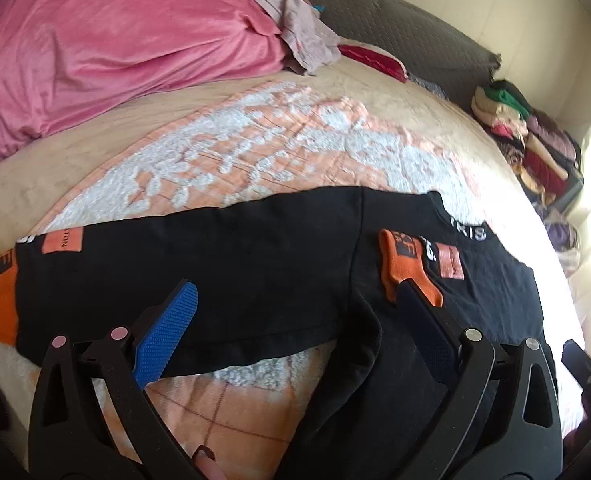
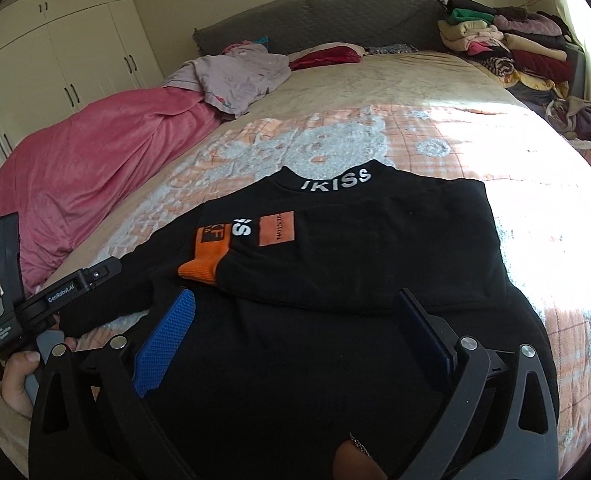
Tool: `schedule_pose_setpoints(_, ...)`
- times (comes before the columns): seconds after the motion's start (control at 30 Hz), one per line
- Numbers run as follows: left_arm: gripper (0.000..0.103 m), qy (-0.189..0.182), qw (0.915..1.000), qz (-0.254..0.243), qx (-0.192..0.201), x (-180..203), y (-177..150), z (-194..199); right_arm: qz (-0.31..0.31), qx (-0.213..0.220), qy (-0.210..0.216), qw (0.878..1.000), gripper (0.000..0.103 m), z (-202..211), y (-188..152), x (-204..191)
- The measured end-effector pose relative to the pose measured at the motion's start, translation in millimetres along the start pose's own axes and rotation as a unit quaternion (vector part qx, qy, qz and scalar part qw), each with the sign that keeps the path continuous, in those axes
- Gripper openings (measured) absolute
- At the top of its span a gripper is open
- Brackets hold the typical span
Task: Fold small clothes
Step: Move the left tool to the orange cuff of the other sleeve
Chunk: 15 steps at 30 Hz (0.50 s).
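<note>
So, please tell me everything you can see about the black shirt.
The black shirt is soft knit cloth with orange cuffs, orange patches and white letters at the neck. It lies flat on the bed cover. One sleeve is folded across the body; the other stretches sideways. Both pairs of jaws are open above it.

The black top (image 2: 335,248) lies flat on the bed's peach-and-white patterned quilt (image 2: 435,132), its collar pointing toward the headboard. White lettering runs along the collar band (image 2: 337,179). One long sleeve is folded across the chest, so its orange ribbed cuff (image 2: 201,266) rests on the black body, with an orange rectangular patch (image 2: 276,229) and white letters just beside it on the sleeve. In the left wrist view the other sleeve (image 1: 135,264) stretches out straight to the side, ending in a second orange cuff (image 1: 1,296) near the quilt's edge. The fabric looks soft, mostly smooth, with a few shallow creases near the hem.
</note>
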<state>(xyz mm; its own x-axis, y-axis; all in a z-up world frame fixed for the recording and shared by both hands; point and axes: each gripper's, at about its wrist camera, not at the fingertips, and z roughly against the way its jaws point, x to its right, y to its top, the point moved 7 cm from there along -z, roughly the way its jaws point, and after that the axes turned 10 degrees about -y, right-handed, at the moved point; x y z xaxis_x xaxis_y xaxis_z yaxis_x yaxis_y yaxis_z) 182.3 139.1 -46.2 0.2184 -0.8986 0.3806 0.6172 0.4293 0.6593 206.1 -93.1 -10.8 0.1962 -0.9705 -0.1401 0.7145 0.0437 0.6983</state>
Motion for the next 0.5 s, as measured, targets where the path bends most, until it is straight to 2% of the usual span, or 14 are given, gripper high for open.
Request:
schedule_pose_setpoints(0.27,0.093,-0.017,0.9971,0.07,0.026,-29.1,5.4,27.2,0.024,0.006,0.02,0.999,0.098,4.9,-1.2,-32.9)
schedule_pose_setpoints(0.5,0.093,0.001,0.9927,0.109,0.052,-53.9,6.5,55.4,0.036,0.005,0.041,0.999,0.098,8.6,-3.1,-57.1)
